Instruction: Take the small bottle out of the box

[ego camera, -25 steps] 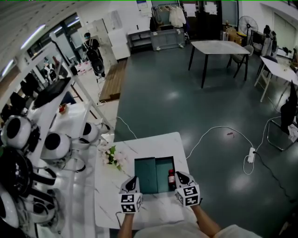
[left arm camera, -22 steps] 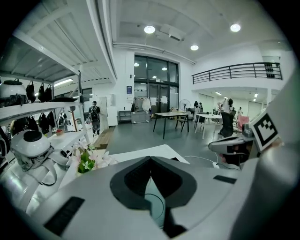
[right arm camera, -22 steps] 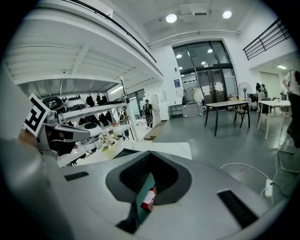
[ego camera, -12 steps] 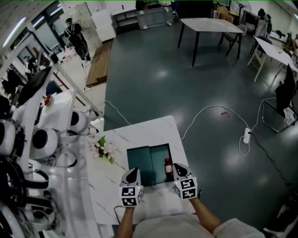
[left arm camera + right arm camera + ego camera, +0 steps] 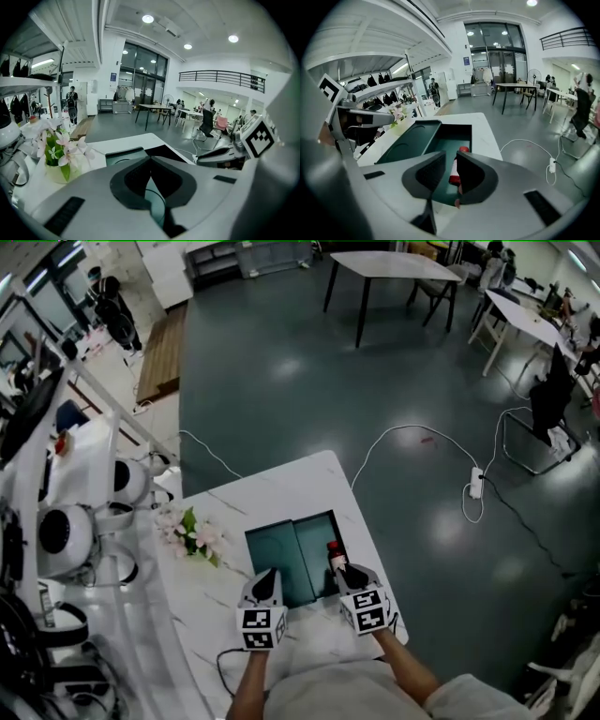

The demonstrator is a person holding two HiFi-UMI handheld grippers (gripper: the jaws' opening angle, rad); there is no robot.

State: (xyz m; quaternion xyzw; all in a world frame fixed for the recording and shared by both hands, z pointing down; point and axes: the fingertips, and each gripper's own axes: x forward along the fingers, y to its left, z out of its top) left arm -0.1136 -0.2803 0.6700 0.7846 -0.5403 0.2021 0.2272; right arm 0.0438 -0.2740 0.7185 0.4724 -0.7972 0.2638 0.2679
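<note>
The right gripper (image 5: pixel 450 157) has its fingers (image 5: pixel 471 174) released by a narrow gap, having just been opening, and neither pad presses on anything. Through that gap, just ahead of the tips, shows the small bottle (image 5: pixel 462 150), red-capped and with a red band lower on its body; whether the tips already reach around it cannot be told. In the head view the bottle (image 5: pixel 332 553) stands at the near end of the right half of the box (image 5: pixel 277 555), directly in front of these fingers. The left gripper (image 5: pixel 150 160) has its fingers (image 5: pixel 135 181) clenched, their tips meeting with nothing between them. They point over the near edge of the box's left half, and the dark green of that half shows beneath them. Each gripper's marker cube sits behind its fingers, with the person's forearm reaching back toward the bottom of the head view. The box lies open on a white marbled table (image 5: pixel 281 495), its two halves side by side, the bottle the only thing seen in it. Further left of the left fingers, a small bunch of pale pink flowers (image 5: pixel 187 532) stands on the table. Beyond the right fingers and past the table's far edge, a white cable (image 5: pixel 412 439) loops across the dark floor.
</note>
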